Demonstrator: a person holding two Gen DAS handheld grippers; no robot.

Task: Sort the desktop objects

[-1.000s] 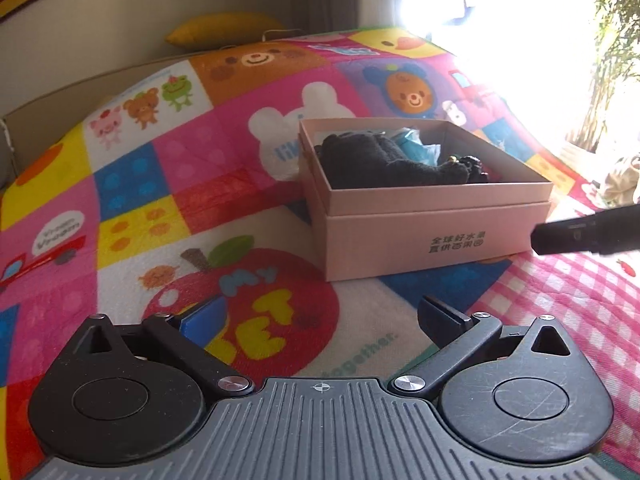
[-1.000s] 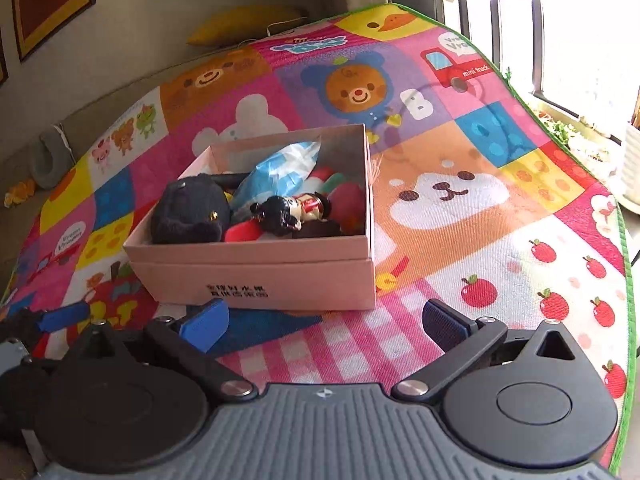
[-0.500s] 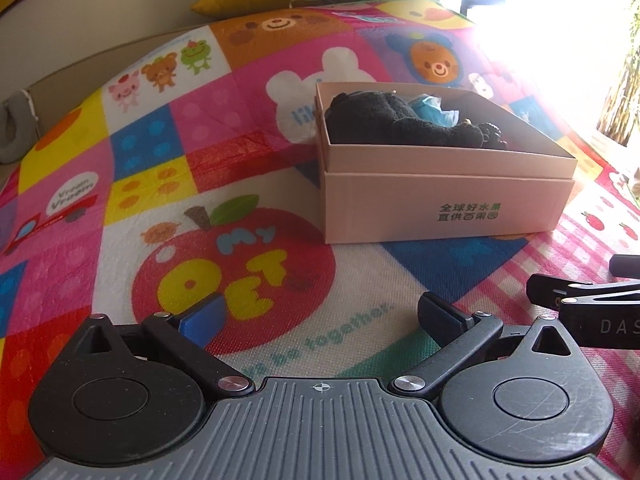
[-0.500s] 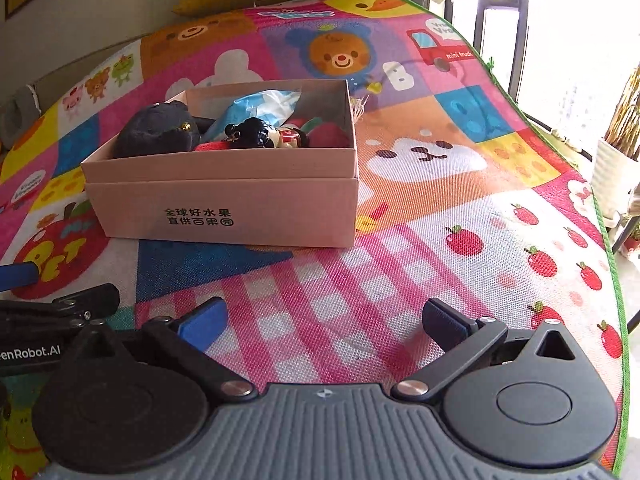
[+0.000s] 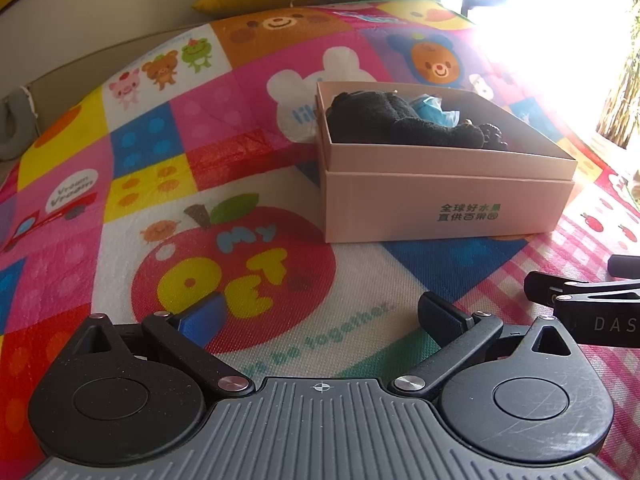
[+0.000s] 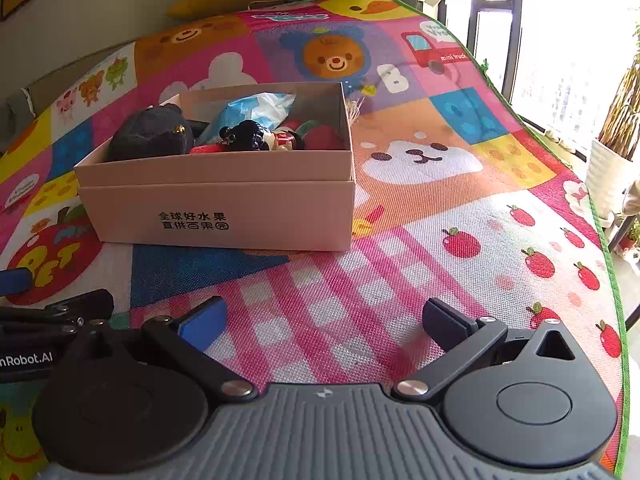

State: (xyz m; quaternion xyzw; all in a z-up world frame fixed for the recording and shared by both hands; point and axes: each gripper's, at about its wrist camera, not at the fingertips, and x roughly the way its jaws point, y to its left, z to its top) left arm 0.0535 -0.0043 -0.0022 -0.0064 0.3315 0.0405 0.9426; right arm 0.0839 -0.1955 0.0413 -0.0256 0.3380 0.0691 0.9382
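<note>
While both tools rest low over the mat (image 6: 460, 216), the left hand-held gripper (image 5: 320, 316) is spread wide with nothing in it, and so is the right hand-held gripper (image 6: 324, 320). The toys lie in the pink box (image 6: 224, 216): a black plush (image 6: 152, 136), a blue bag (image 6: 256, 108) and a doll (image 6: 256, 138). No loose toy shows on the mat, so the sorting looks about finished. Next, it seems, comes a look for any leftover toy.
</note>
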